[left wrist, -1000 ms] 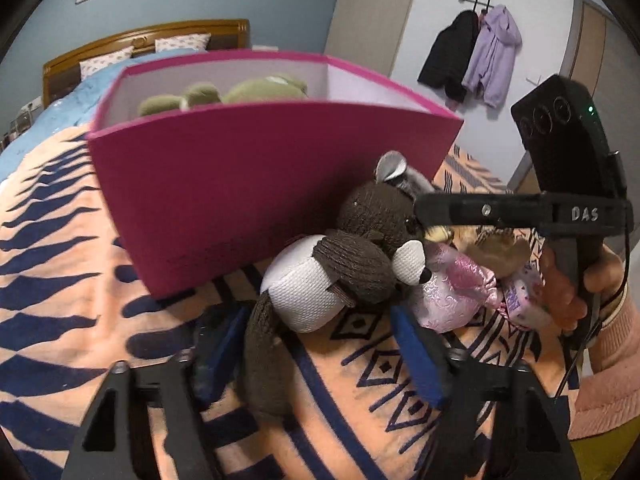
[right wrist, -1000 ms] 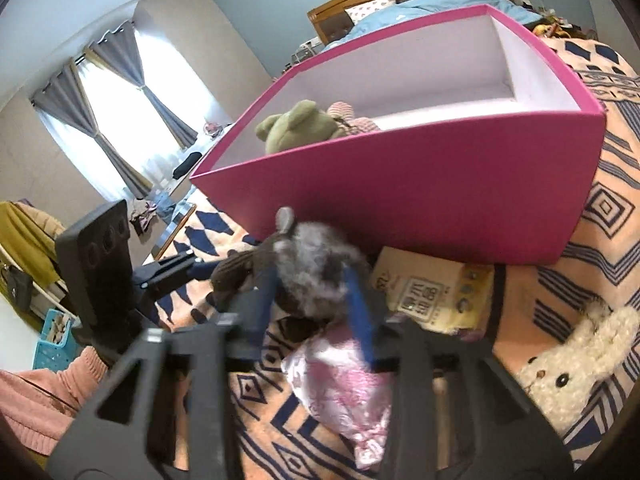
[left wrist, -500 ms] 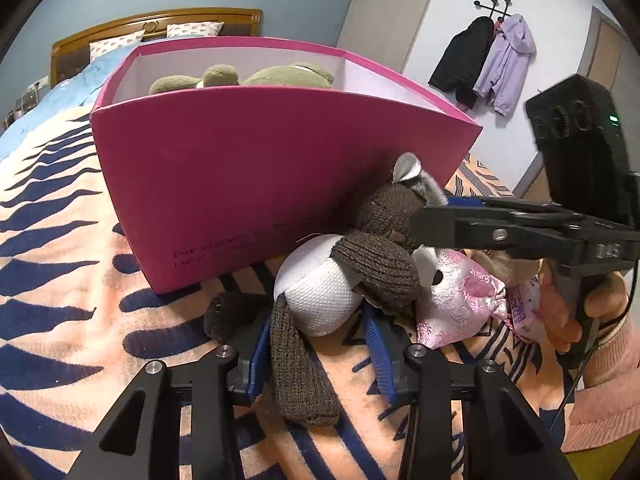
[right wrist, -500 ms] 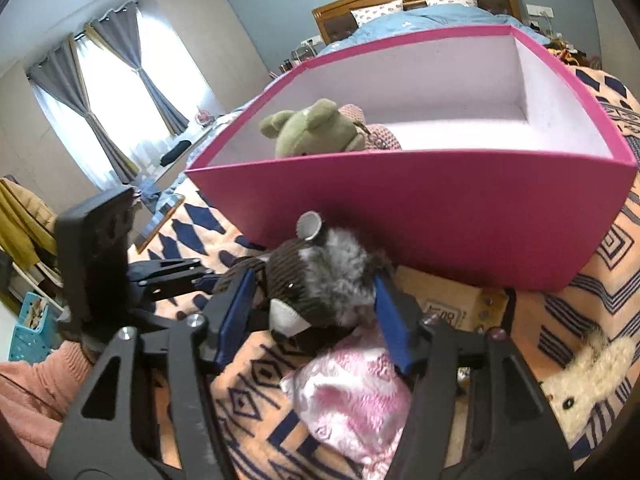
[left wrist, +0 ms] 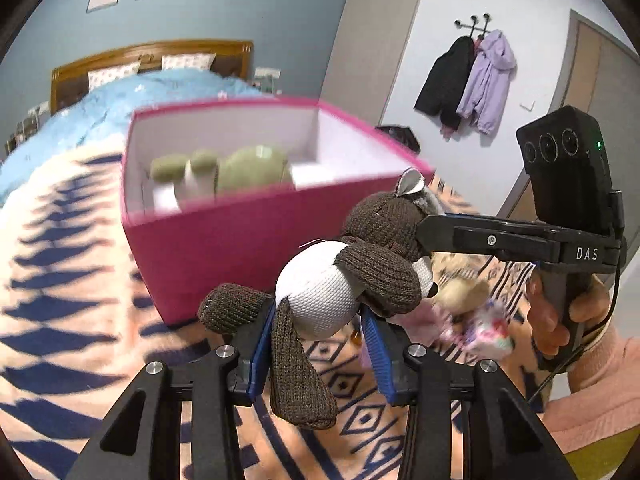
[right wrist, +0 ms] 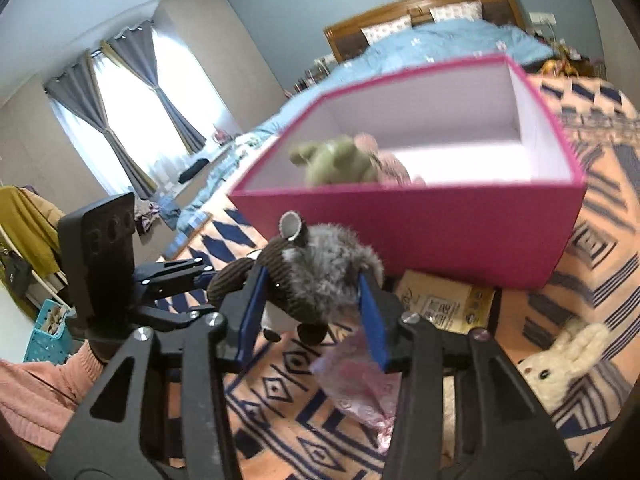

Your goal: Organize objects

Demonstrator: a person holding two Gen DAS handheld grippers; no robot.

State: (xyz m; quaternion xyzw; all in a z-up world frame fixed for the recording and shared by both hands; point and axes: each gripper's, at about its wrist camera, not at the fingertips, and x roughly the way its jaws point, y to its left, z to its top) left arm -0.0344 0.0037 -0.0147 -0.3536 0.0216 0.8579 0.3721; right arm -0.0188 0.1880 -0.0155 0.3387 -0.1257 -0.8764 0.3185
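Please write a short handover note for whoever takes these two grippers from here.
Left gripper: pads clamp the brown plush mouse at its white belly.
Right gripper: jaws closing, around the mouse's grey furry head.
The mouse hangs between both grippers, in front of the pink box.
Done: a green plush toy already lies in the box.
Left: put the mouse in the box; then the white bunny, the pink pouch and the cardboard packet, all on the patterned blanket.
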